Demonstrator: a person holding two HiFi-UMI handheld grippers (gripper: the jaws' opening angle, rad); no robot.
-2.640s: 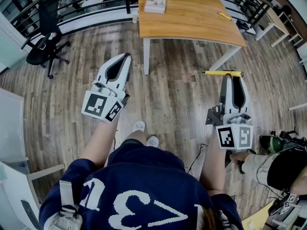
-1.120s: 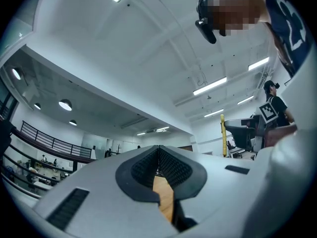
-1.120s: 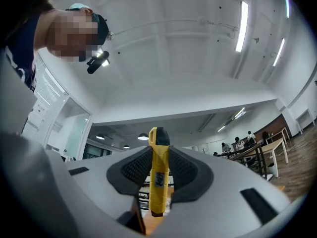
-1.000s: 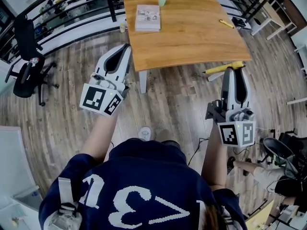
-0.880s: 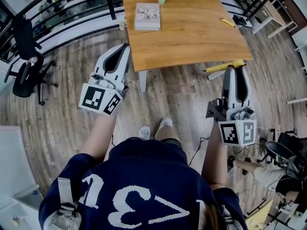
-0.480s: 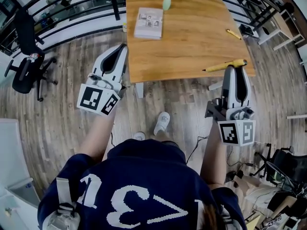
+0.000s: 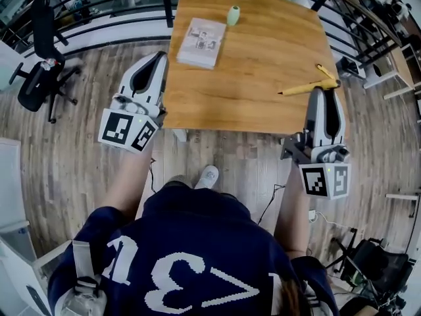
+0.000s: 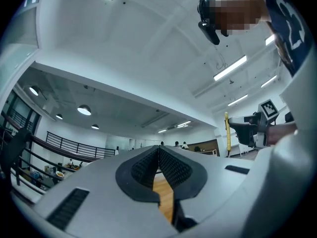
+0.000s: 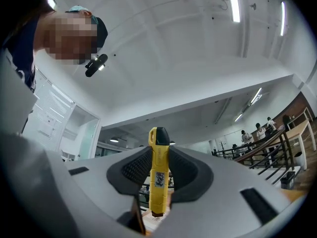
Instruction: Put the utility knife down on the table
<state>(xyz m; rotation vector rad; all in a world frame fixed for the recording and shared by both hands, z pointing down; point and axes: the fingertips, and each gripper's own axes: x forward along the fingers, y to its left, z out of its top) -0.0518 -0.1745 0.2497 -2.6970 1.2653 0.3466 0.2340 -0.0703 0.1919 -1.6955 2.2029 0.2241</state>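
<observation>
Yellow plastic marks out the utility knife [image 7: 308,87], which sits crosswise at the tips of the right gripper [image 7: 323,92]. In the right gripper view both jaws press on the sides of its body, and its black-capped end sticks out past the pads. From the head view the knife hangs over the near right part of the wooden table [image 7: 263,58], just inside the front edge. How high it sits above the wood is hard to judge from that steep angle, though it does not look set down. A smaller yellow thing [image 7: 326,73], perhaps a pen, lies on the table close to the knife's far end. A book [image 7: 202,33] and a small green bottle [image 7: 233,15] stand well apart, toward the far left. The left gripper [image 7: 156,56] hovers by the table's left edge, its jaws closed together with nothing between them. The carry to the table looks finished, and the putting-down step is not yet done. The next move calls for lowering the right gripper until the knife lies flat on bare wood, short of the yellow thing, then opening the jaws and drawing back without dragging it.
</observation>
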